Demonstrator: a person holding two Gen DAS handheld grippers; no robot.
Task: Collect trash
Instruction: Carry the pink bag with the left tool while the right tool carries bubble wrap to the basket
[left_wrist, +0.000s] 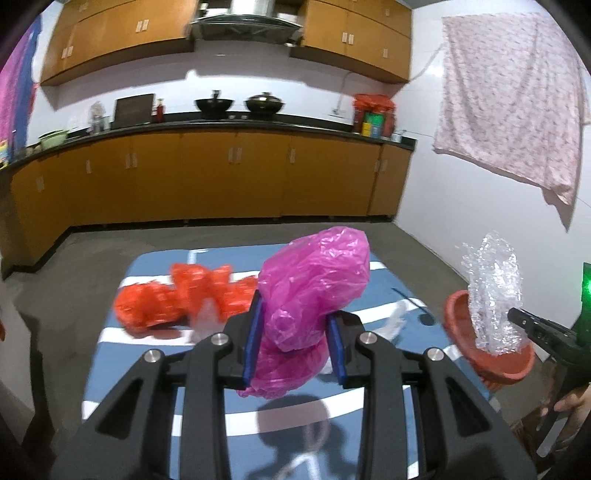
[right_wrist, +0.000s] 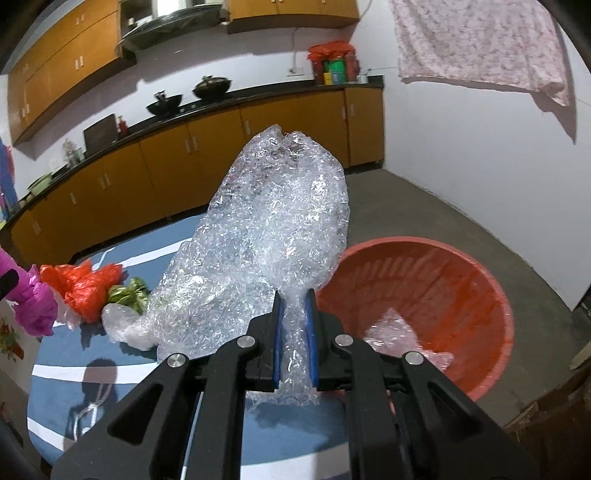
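Note:
My left gripper (left_wrist: 295, 314) is shut on a crumpled pink plastic bag (left_wrist: 314, 280), lifted above the blue striped table (left_wrist: 122, 362). In the right wrist view the same pink bag (right_wrist: 33, 306) shows at the far left. My right gripper (right_wrist: 294, 301) is shut on a wad of clear bubble wrap (right_wrist: 273, 221), held up beside the orange-red basin (right_wrist: 480, 280). The left wrist view shows that bubble wrap (left_wrist: 493, 295) over the basin (left_wrist: 458, 321), with the right gripper (left_wrist: 517, 317) pinching it. An orange plastic bag (left_wrist: 166, 302) (right_wrist: 81, 284) lies on the table.
Green leafy scraps (right_wrist: 127, 295) and a clear bag (right_wrist: 125, 328) lie next to the orange bag. A piece of clear film (right_wrist: 395, 328) rests in the basin. Kitchen cabinets (left_wrist: 207, 177) run along the far wall; a floral cloth (left_wrist: 509, 107) hangs at right. A hand (left_wrist: 572, 402) shows at the right edge.

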